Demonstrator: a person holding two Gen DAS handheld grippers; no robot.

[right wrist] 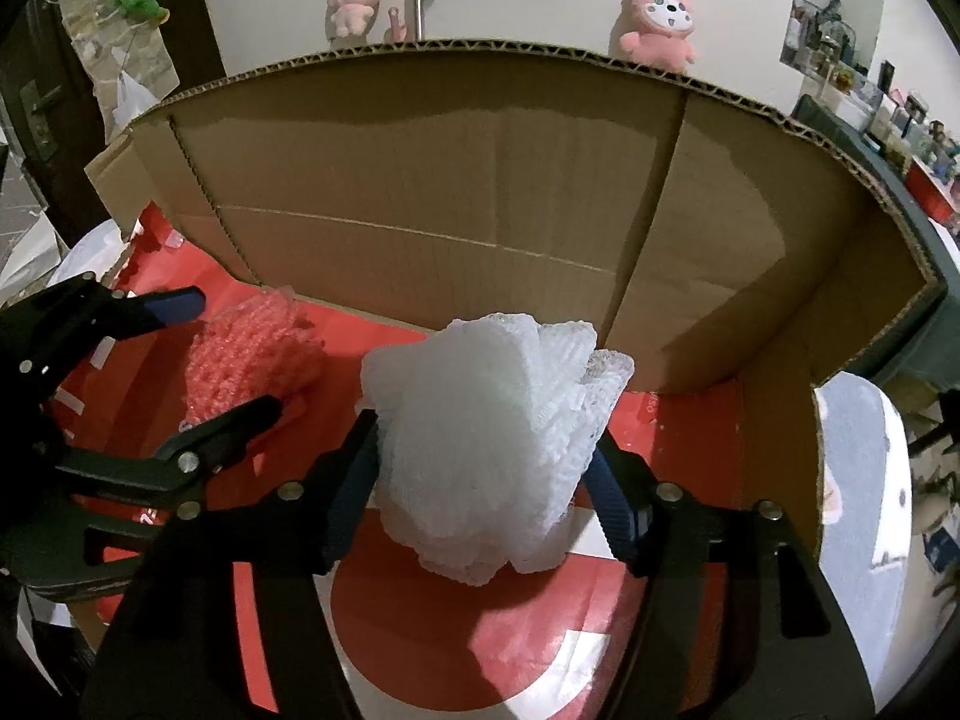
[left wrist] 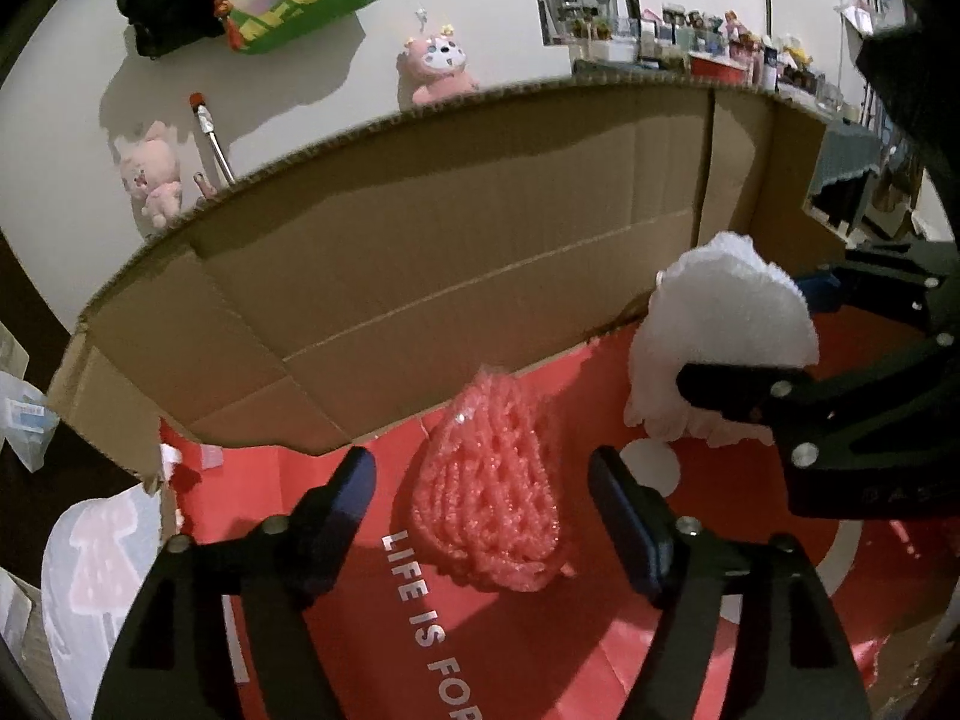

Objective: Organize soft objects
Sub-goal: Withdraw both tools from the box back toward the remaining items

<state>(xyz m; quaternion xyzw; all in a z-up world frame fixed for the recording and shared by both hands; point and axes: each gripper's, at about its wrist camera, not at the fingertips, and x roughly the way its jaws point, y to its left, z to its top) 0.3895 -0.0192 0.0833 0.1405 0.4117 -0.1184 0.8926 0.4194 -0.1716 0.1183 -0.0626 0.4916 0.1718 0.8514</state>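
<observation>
A pink foam net point(left wrist: 489, 486) lies on the red floor of the cardboard box point(left wrist: 456, 228). My left gripper point(left wrist: 483, 501) is open, its fingers on either side of the pink net and apart from it. In the right wrist view the pink net point(right wrist: 252, 354) lies at the left with the left gripper point(right wrist: 228, 360) around it. My right gripper point(right wrist: 486, 462) is shut on a bundle of white foam nets point(right wrist: 498, 438) held above the box floor. The white bundle point(left wrist: 714, 336) also shows at the right of the left wrist view.
The box's tall cardboard wall point(right wrist: 480, 198) stands close ahead, with a side wall point(right wrist: 780, 462) at the right. Pink plush toys point(right wrist: 660, 18) hang on the white wall behind. A cluttered shelf point(left wrist: 720, 60) is at the far right.
</observation>
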